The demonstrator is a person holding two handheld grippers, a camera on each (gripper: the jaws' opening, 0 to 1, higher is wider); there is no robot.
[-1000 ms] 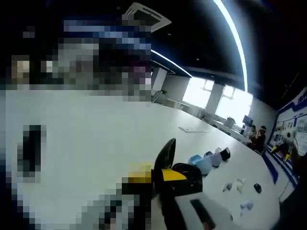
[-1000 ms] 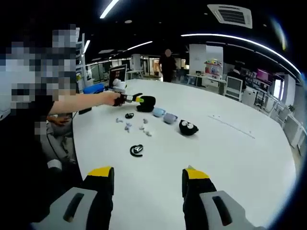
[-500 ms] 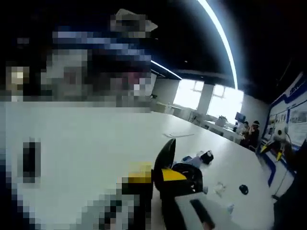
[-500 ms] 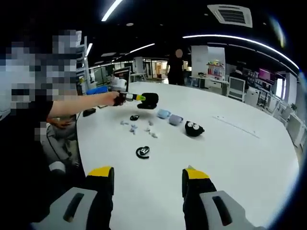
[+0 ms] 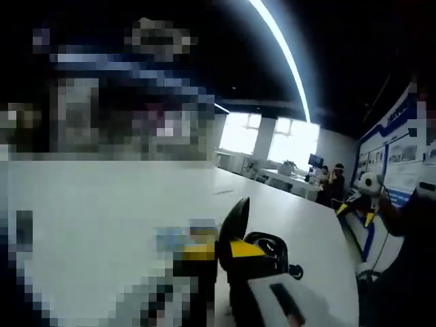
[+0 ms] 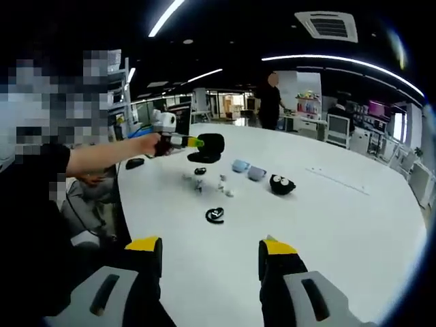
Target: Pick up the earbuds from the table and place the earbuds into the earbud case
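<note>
No brand or writing could be read in either view.

In the right gripper view, going from left to right, the person's outstretched arm (image 6: 102, 155) held the left gripper (image 6: 194, 142) above the white table (image 6: 327, 225), its jaws closed on a black earbud case (image 6: 210, 144) with the lid open. Under it lay the small white earbuds (image 6: 221, 182) on the table, and nearer to the camera a black ear-hook piece (image 6: 214, 215). Then came two pale blue cases (image 6: 248, 169) and a round black case (image 6: 281, 184) with white spots. The right gripper (image 6: 210, 260) was at the bottom, its jaws wide apart with nothing between them.

Compared with a second ago, the left gripper and the black case it held stood a little more to the right in the view, and the standing person (image 6: 270, 101) in the background also appeared further right.

In the left gripper view, the black case (image 5: 240, 231) was between the jaws.
</note>
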